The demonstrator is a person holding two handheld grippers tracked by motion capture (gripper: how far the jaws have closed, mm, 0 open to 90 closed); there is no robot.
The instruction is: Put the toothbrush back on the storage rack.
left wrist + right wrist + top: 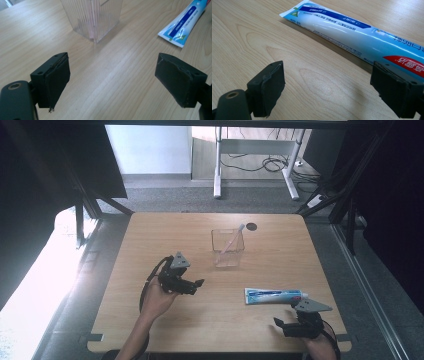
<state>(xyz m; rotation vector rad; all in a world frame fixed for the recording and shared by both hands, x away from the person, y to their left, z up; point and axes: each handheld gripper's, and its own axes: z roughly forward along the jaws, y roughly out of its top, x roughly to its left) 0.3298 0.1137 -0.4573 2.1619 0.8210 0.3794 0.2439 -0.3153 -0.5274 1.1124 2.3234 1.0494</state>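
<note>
On the worktop (165, 235), the clear cup (228, 249) with its pink toothbrush (232, 240) stands in the middle, and the toothpaste tube (275, 295) lies near the right front. Between these two a strip of bare wood gives passage. The left half is free except for the left hand-held gripper (200, 283)

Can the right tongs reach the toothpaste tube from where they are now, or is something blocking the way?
Probably yes. The right tongs are open, and the toothpaste tube lies flat just ahead of them with bare table between. Nothing stands in the way.
</note>
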